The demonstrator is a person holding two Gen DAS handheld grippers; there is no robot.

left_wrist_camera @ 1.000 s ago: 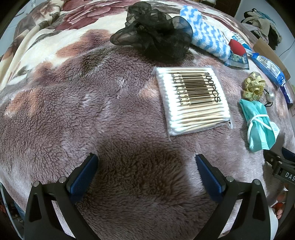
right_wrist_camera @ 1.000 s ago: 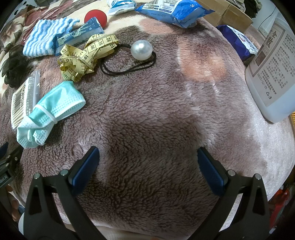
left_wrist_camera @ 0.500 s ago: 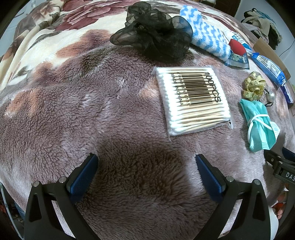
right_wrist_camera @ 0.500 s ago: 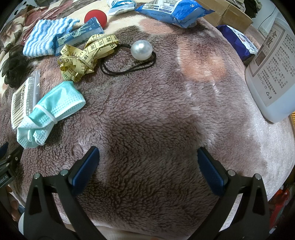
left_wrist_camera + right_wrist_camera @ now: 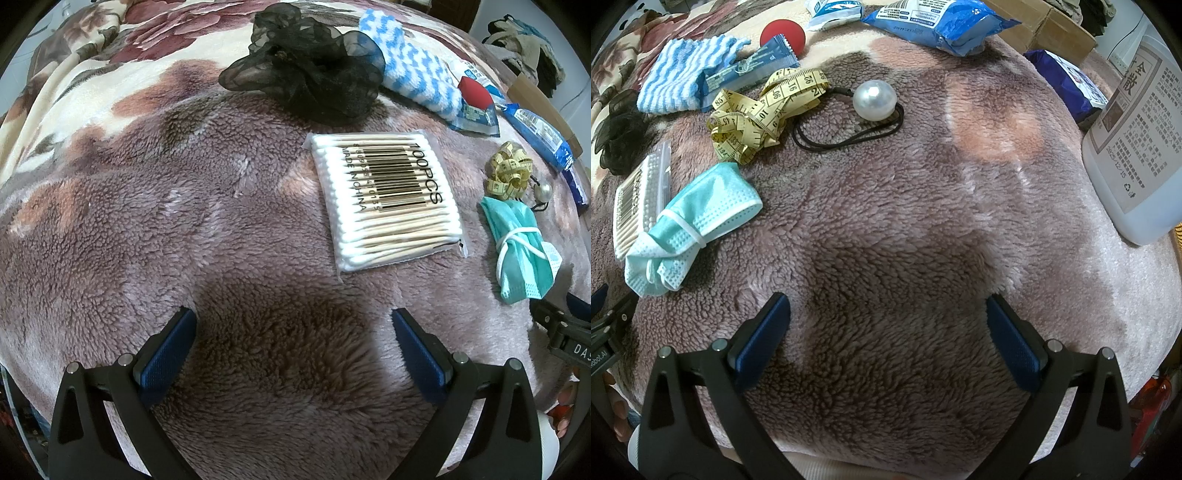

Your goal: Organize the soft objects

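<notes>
Fleece blanket (image 5: 147, 229), brown with a floral print at the far left, covers a bed and carries all the items.

Left wrist view: nothing has changed over the last second; items and gripper sit exactly as in the earlier frames. Left gripper (image 5: 293, 341) released, jaws wide, nothing between them, hovering over bare fleece at the near edge. Swab pack (image 5: 388, 201) lies just beyond, to the right. Black scrunchie (image 5: 310, 81) far centre, touching the striped cloth (image 5: 413, 81). Mask (image 5: 519, 245) at right, tape (image 5: 509, 173) beyond it.

Right wrist view: likewise static. Right gripper (image 5: 888, 330) released and empty, over bare fleece. Mask (image 5: 694, 225) near left, tape (image 5: 764, 114) beyond it, pearl hair tie (image 5: 873, 101) touching the tape's right end.

Judgement: no motion means sorting has not begun; every soft item is untouched.

View differences: only the right view shows the white jug (image 5: 1137, 147) at right and the large blue packet (image 5: 938, 22) far. Only the left view shows the scrunchie whole and the swab pack's label.
</notes>
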